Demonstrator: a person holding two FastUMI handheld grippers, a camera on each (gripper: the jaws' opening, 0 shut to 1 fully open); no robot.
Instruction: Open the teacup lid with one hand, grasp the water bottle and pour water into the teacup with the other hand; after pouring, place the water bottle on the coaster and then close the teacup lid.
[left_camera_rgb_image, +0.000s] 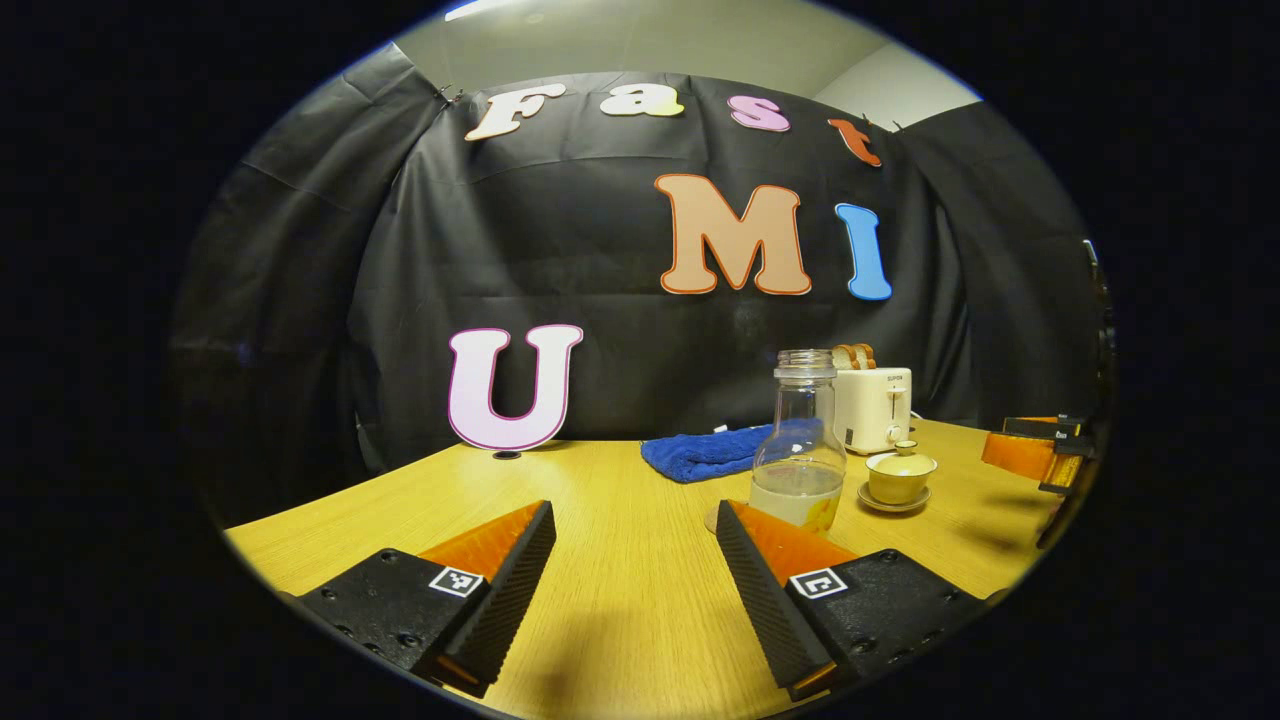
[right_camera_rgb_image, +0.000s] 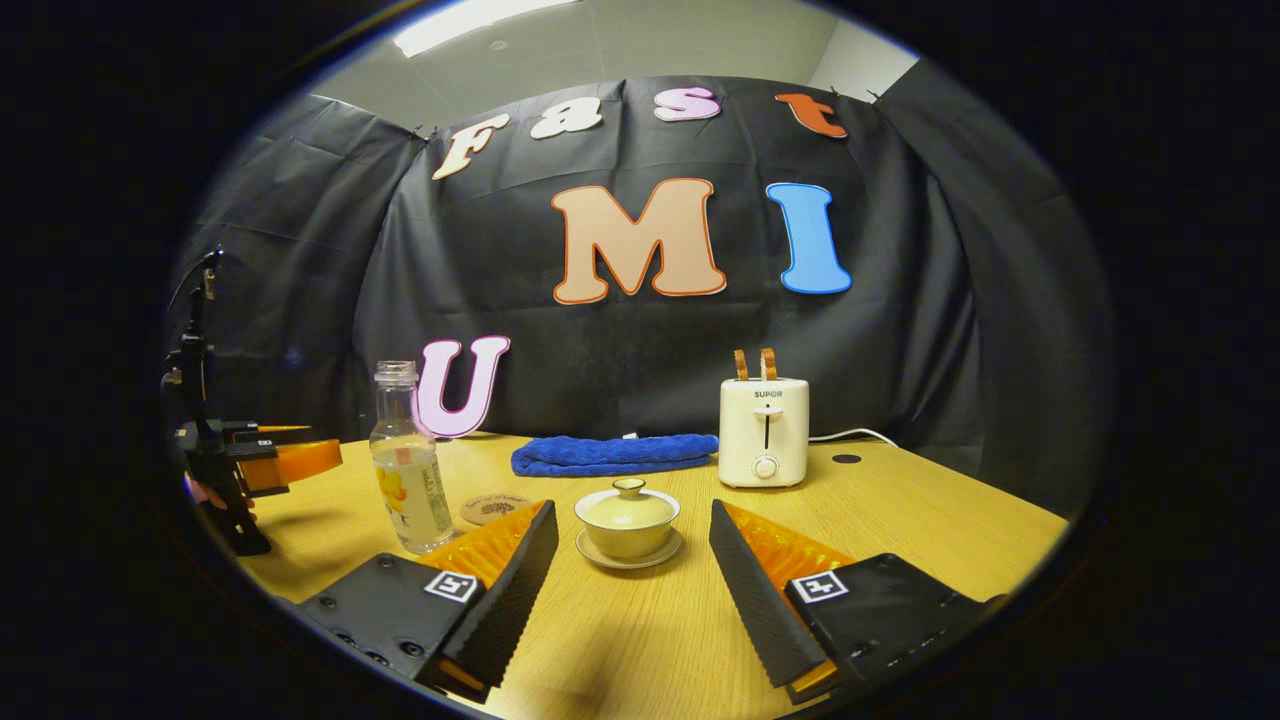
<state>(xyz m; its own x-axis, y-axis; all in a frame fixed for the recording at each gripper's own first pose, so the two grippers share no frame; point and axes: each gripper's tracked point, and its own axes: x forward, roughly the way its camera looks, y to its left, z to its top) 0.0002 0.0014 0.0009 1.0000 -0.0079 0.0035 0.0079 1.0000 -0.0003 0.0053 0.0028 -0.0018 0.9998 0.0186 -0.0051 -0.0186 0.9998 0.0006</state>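
In the left gripper view the left gripper (left_camera_rgb_image: 633, 520) hangs low over the table (left_camera_rgb_image: 620, 600) with its fingers wide apart and nothing between them. The bottle (left_camera_rgb_image: 800, 445), uncapped and about a quarter full, stands at 1 o'clock just past the right finger, with bare wood open ahead toward 12. The teacup (left_camera_rgb_image: 900, 477), lid on and set on its saucer, sits just right of the bottle. A blue towel (left_camera_rgb_image: 705, 452) lies behind, and a toaster (left_camera_rgb_image: 873, 405) stands at the back. The table's far edge meets the black cloth wall.

In the right gripper view the right gripper (right_camera_rgb_image: 630, 520) also has its fingers spread, and the teacup sits at 12 o'clock between the fingertips, touching neither. The bottle stands at 10 o'clock, with the coaster (right_camera_rgb_image: 495, 508) just beside it. The left gripper shows at 9 o'clock near the table's left edge. Open table stretches toward 2 o'clock.
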